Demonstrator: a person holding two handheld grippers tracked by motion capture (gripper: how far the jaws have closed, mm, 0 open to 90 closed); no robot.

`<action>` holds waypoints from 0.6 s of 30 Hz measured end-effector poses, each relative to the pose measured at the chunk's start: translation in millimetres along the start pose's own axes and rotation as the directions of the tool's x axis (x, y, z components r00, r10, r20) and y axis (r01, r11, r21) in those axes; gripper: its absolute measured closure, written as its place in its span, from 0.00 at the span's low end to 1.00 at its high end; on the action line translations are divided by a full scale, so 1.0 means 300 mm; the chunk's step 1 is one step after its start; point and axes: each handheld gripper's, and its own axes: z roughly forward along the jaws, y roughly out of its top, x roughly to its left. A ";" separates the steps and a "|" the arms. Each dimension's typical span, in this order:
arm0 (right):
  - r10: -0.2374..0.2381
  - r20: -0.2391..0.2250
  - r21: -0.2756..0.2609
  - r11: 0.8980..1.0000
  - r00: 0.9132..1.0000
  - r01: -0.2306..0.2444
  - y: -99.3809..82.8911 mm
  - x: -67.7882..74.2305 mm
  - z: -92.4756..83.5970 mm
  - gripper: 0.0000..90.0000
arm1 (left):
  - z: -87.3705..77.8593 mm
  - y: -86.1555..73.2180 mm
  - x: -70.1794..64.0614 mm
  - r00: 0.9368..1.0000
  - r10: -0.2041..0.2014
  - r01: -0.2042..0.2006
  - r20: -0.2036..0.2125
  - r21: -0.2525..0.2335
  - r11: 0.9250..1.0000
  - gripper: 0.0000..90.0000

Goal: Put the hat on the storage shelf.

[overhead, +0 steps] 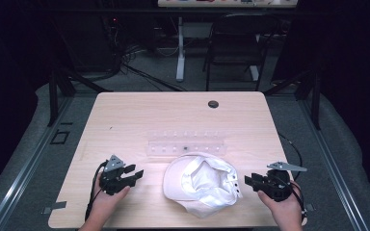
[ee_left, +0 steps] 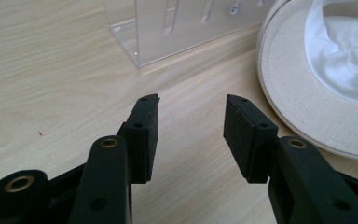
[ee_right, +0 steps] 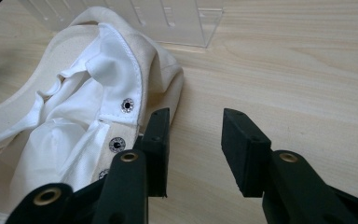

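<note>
Approach step, I reckon: both tongs, left (overhead: 136,173) and right (overhead: 248,180), gape empty beside the upturned white cap (overhead: 202,184) on the table (overhead: 125,115); next each must close on its edge

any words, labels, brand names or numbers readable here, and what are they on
None can be read.
White cap: no print or logo on its lining or brim; the metal snaps show a pattern too small to read.
Clear acrylic rack: slots but no lettering.
Left gripper and right gripper: plain black, unmarked.
Shelf at the back: coloured items too blurred to read.
</note>
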 end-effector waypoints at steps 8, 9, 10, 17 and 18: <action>-0.002 -0.047 0.062 0.998 0.999 0.005 0.048 0.033 0.005 0.74 | 0.002 0.000 0.000 1.000 0.009 -0.009 -0.005 0.013 1.000 0.63; -0.002 -0.047 0.062 0.998 0.999 0.005 0.048 0.033 0.005 0.74 | 0.002 0.000 0.000 1.000 0.010 -0.010 -0.005 0.012 1.000 0.63; 0.002 -0.058 0.071 0.997 0.998 0.002 0.058 0.039 0.007 0.74 | 0.002 0.000 0.001 1.000 0.014 -0.014 -0.007 0.015 1.000 0.63; 0.041 -0.100 0.102 0.994 0.994 -0.031 0.093 0.048 0.004 0.75 | 0.000 0.000 0.004 1.000 0.012 -0.011 -0.017 0.027 1.000 0.63; 0.041 -0.100 0.102 0.994 0.994 -0.031 0.093 0.048 0.004 0.75 | 0.000 0.000 0.004 1.000 0.012 -0.011 -0.017 0.027 1.000 0.63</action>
